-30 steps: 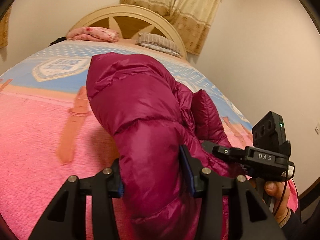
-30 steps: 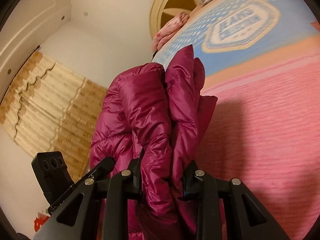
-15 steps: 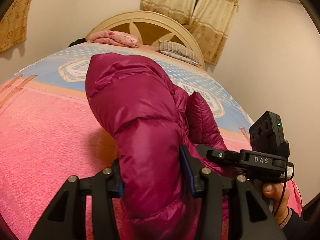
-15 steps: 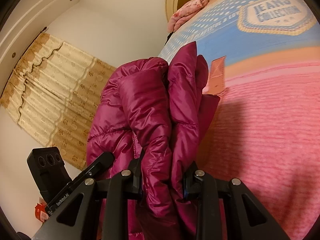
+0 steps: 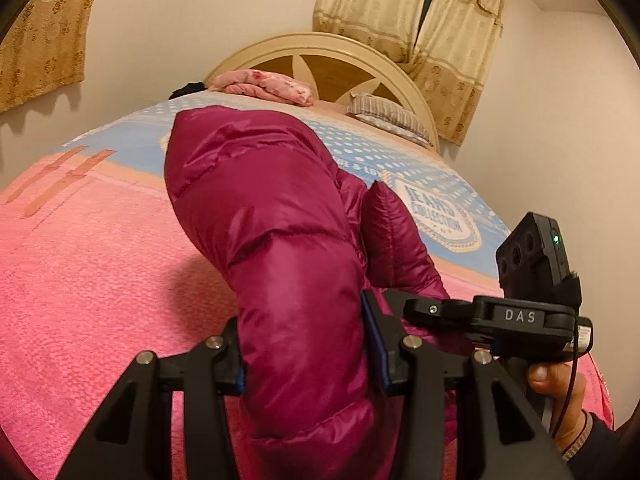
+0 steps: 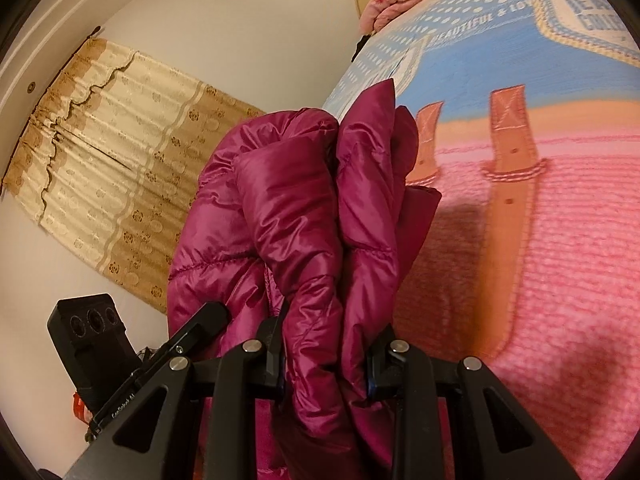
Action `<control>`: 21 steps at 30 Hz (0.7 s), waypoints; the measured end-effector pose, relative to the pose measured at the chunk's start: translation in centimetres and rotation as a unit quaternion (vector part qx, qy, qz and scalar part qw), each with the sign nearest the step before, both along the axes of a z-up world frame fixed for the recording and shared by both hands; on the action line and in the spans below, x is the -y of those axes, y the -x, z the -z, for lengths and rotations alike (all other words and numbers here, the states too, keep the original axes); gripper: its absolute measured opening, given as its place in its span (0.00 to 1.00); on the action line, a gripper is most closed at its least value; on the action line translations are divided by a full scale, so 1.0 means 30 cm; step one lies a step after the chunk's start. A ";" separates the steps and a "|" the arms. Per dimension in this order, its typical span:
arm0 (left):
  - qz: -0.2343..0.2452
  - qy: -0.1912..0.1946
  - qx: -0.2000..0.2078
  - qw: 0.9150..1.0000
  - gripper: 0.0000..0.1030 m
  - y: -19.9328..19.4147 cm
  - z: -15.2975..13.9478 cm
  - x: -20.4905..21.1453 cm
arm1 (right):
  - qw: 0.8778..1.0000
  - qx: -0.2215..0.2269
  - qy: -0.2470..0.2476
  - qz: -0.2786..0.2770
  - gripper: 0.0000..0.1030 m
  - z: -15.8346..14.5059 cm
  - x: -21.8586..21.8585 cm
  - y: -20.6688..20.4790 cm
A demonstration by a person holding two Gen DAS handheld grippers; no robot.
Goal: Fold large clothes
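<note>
Left wrist view: the left gripper (image 5: 308, 354) is clamped on a thick fold of the shiny magenta quilted puffer jacket (image 5: 272, 216), blue pads pressing the padding from both sides, jaws held moderately apart by the bulk. The jacket bulges up from 6 o'clock toward 12 o'clock, lifted above the pink textured bedspread (image 5: 88, 280) (shadow on the spread at about 8 o'clock of the bundle). A second puffy lobe of the jacket stands at 3 o'clock of the main fold.

At 4 o'clock, the other black hand-held gripper unit (image 5: 516, 316), marked "DAS", green light lit, held by a person's hand (image 5: 560, 396) in a dark sleeve.

Right wrist view: the right gripper (image 6: 326, 354) is closed on a narrower bunch of the same jacket, several layers gathered between the pads, jaws fairly close together. The jacket rises toward 12 o'clock; its left portion hangs toward 7 o'clock beside the left unit.

Background: the spread turns into a blue dotted panel (image 6: 472, 60) with a "JEANS COLLECTION" badge and printed tan straps. At 12 o'clock in the left view, a cream arched wooden headboard (image 5: 320, 52), a folded pink floral quilt (image 5: 264, 86) and a grey striped pillow (image 5: 388, 118) at 1 o'clock. Beige patterned curtains (image 5: 404, 20) hang behind the headboard (another on the side wall).
</note>
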State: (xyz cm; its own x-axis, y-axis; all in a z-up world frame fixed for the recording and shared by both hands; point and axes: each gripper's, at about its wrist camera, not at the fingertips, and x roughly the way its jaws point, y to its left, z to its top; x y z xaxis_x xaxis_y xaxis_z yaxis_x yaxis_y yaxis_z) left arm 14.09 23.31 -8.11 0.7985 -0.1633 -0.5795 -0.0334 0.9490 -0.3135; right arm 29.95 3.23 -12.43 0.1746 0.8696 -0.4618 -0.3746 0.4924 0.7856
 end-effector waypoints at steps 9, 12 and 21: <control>-0.031 -0.006 -0.010 0.999 0.46 0.024 0.034 -0.105 | 0.999 -0.003 0.004 -0.035 0.27 0.017 -0.144 -0.026; -0.035 -0.003 -0.015 0.999 0.46 0.026 0.049 -0.136 | 0.999 -0.005 0.005 -0.044 0.27 0.028 -0.178 -0.030; -0.044 -0.002 -0.024 0.999 0.46 0.008 0.084 -0.164 | 0.999 -0.015 0.010 -0.052 0.27 0.055 -0.231 -0.064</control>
State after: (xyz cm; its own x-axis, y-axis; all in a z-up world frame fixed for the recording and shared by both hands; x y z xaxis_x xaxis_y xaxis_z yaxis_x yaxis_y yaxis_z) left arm 13.85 28.22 -10.63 0.7807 -0.0924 -0.6180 -0.1312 0.9427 -0.3066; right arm 31.88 10.16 -14.07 0.0707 0.8729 -0.4827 -0.4014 0.4679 0.7874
